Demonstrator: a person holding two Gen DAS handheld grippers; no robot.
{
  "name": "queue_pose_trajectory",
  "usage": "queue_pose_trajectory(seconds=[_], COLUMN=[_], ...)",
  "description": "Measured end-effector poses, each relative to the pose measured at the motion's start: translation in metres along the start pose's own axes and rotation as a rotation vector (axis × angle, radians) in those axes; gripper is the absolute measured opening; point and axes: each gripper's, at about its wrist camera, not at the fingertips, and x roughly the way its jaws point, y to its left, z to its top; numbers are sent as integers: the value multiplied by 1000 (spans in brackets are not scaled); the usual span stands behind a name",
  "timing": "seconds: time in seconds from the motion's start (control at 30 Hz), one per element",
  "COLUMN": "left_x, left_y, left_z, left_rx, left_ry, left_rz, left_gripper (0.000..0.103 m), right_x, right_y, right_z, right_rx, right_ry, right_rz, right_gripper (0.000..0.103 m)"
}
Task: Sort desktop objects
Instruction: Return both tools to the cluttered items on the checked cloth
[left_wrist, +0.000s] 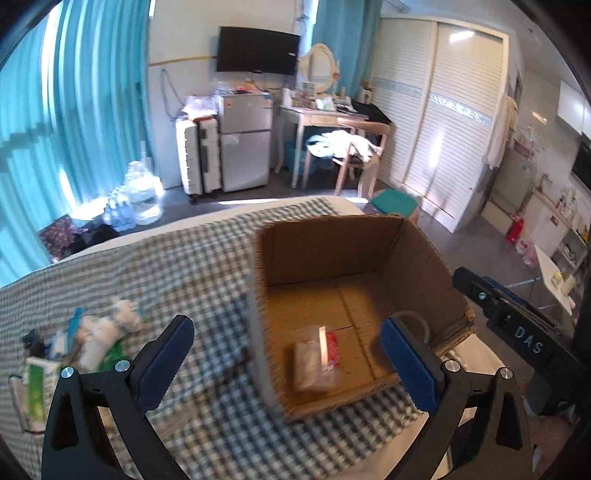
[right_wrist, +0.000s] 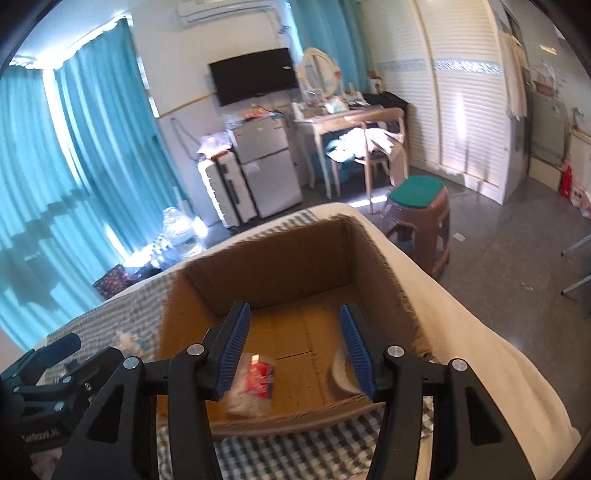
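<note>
An open cardboard box (left_wrist: 332, 247) (right_wrist: 277, 266) stands on a blue-and-white checked cloth (left_wrist: 166, 266). On its floor lies a clear plastic bag with a red label (left_wrist: 317, 358) (right_wrist: 255, 384). A pale ring-shaped thing (left_wrist: 410, 321) (right_wrist: 343, 369) sits in the box's near right corner, partly hidden by fingers. My left gripper (left_wrist: 286, 328) hangs wide open over the box's near left wall with nothing between its pads. My right gripper (right_wrist: 293, 308) is open above the box's near edge, also holding nothing. A pile of small packets and white items (left_wrist: 85, 339) lies on the cloth to the left.
The right gripper's body (left_wrist: 517, 325) shows at the box's right side. A white blanket (right_wrist: 480, 332) slopes down at the right edge. On the floor beyond are a brown stool with a green top (right_wrist: 417, 218), water bottles (left_wrist: 142, 195) and a chair (left_wrist: 362, 147).
</note>
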Motion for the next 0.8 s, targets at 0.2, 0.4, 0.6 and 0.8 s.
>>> queue_pose_trajectory(seconds=[0.2, 0.4, 0.6, 0.8], left_x=[-58, -104, -136, -150], left_y=[45, 97, 149, 201], left_z=[-22, -55, -88, -125], left_rx=[-63, -142, -216, -327], left_ry=[-32, -47, -62, -58], left_rz=[109, 199, 305, 392], left_gripper=[103, 103, 103, 103], right_x=[-38, -70, -83, -82], right_y=[52, 123, 177, 217], right_z=[-10, -46, -82, -115], right_rx=[-79, -183, -236, -276], right_ry=[-10, 4, 25, 39], right_rz=[79, 198, 321, 392], right_gripper=[52, 56, 56, 63])
